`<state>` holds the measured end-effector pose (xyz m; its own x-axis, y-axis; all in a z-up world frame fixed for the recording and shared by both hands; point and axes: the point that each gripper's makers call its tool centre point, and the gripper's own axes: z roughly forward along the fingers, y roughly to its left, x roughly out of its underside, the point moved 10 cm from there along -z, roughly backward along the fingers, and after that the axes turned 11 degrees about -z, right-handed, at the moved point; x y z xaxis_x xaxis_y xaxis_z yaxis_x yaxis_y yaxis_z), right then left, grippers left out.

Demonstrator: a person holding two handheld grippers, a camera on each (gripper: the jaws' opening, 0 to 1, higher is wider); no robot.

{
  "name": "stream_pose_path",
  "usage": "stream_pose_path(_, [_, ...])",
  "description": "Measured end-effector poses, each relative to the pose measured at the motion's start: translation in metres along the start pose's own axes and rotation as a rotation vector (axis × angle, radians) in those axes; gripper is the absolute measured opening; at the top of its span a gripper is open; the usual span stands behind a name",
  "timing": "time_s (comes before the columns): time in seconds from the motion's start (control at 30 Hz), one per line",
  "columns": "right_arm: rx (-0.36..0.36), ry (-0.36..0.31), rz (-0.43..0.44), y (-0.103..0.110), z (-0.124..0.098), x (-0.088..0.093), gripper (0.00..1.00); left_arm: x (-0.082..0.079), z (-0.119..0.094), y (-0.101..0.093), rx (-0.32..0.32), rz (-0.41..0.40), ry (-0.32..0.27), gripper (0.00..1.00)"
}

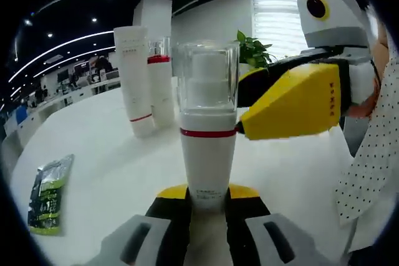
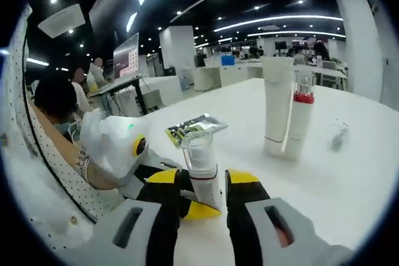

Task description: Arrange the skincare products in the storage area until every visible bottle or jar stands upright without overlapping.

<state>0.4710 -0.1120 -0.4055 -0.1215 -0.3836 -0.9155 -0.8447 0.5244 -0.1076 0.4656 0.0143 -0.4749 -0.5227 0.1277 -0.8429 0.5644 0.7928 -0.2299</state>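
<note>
On the white table [image 1: 112,172], going left to right in the left gripper view: a green sachet [image 1: 48,194] lying flat, a tall white tube [image 1: 135,79] touching a red-banded bottle [image 1: 161,85], both upright. The pump bottle [image 1: 207,123] stands vertical at the left gripper [image 1: 207,207], whose jaws seem closed on its base, though contact is hard to confirm. The right gripper [image 1: 240,128] reaches its red band from the right; its own view suggests jaws flanking the bottle loosely.

Nothing readable anywhere, tbh; tiny print on the white pump bottle with red band [image 1: 207,147] and the green-and-silver foil sachet [image 1: 47,195] too blurry.
</note>
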Motion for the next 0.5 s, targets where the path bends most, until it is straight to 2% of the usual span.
stream_pose_path(0.07, [0.016,0.013,-0.025,0.003,0.007,0.0,0.24,0.001,0.001,0.0,-0.006,0.001,-0.002,0.2])
stream_pose_path(0.2, [0.046,0.009,-0.019,-0.001,0.01,0.001,0.19,0.003,0.002,0.002,-0.004,0.012,-0.009,0.2])
stream_pose_path(0.33, [-0.019,0.001,-0.114,-0.002,0.008,0.001,0.19,0.003,-0.001,0.004,0.019,0.022,-0.001,0.21])
stream_pose_path(0.37, [-0.033,-0.004,-0.12,-0.002,0.008,0.001,0.18,0.004,-0.004,0.004,0.04,0.001,0.009,0.22])
stream_pose_path(0.5, [-0.106,0.001,-0.147,-0.008,0.01,0.005,0.18,0.005,-0.014,0.01,0.073,0.002,0.043,0.23])
